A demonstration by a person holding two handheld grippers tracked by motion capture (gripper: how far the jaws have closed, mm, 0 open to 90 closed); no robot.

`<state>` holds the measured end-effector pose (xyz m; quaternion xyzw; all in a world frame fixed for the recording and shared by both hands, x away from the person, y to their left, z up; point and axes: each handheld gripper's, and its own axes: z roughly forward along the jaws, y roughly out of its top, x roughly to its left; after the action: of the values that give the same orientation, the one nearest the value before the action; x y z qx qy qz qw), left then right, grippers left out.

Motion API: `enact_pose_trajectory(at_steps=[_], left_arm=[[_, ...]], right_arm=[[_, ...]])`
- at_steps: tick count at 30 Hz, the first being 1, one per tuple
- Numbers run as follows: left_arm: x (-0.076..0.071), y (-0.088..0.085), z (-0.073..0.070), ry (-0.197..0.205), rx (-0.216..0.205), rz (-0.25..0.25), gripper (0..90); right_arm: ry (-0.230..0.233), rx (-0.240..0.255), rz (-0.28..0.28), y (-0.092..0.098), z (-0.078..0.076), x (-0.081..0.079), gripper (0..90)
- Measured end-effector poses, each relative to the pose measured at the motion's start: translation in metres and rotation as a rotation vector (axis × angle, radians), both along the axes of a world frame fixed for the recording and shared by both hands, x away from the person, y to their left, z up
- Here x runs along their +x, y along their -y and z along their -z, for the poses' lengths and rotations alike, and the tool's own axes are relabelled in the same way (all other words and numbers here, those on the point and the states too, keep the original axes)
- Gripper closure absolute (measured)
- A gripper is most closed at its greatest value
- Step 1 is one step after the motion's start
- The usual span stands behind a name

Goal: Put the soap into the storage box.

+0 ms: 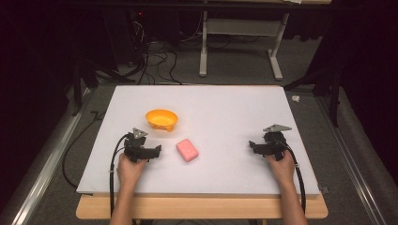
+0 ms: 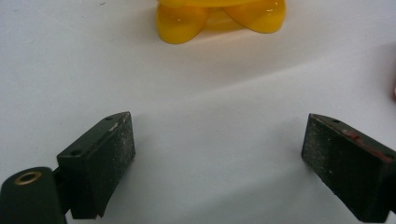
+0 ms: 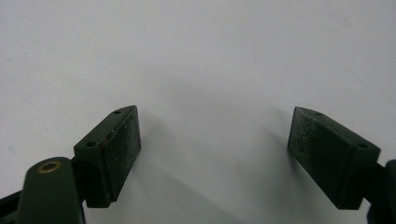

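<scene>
While both hands sit at the near edge, the biggest thing in frame is the white board [image 1: 225,117] covering the wooden table [image 1: 202,207]; grey floor, cables and a white metal stand [image 1: 240,44] behind it.

Left hand [image 1: 129,169] holds the left gripper [image 1: 158,151] low over the board, near-left area, jaws pointing right toward the centre. Left gripper view [image 2: 217,154]: jaws spread wide, nothing between them, bare white surface under the pads. Cable loops off its left side to the table edge.

Right hand [image 1: 280,165] holds the right gripper [image 1: 251,146] at the near-right area, jaws pointing left toward the centre. Right gripper view [image 3: 215,144]: jaws also wide apart, nothing held, plain board ahead.

Grippers are well apart, one on each side, facing each other.

Orange bowl [image 1: 161,119] stands upright on the board, left of centre, just beyond the left gripper. In the left gripper view its glossy yellow-orange base [image 2: 219,18] is at the top edge, ahead of the jaws, not touching.

Pink soap-like block [image 1: 187,150] lies flat on the board, just right of the left gripper's tips and near the bowl on its near-right side. Apart from both. A sliver of it shows at the right edge of the left gripper view.
</scene>
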<state>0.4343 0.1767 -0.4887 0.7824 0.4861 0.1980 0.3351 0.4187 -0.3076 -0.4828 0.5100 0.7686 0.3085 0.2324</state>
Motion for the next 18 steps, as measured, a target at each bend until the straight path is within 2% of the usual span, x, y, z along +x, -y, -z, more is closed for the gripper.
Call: enact_pose_trajectory(at_steps=[9,12,18], left_arm=[[-0.001,0.000,-0.001,-0.005,-0.009,-0.004,11.4],[-0.003,-0.001,-0.004,-0.011,-0.033,0.007,10.6],[-0.011,0.001,-0.014,0.027,-0.053,0.027,9.4]], right_arm=[[0.002,-0.001,-0.002,0.000,0.000,0.000,17.8],[-0.001,0.002,-0.002,0.001,0.000,0.000,17.8],[0.001,-0.002,-0.005,0.000,0.000,0.000,17.9]])
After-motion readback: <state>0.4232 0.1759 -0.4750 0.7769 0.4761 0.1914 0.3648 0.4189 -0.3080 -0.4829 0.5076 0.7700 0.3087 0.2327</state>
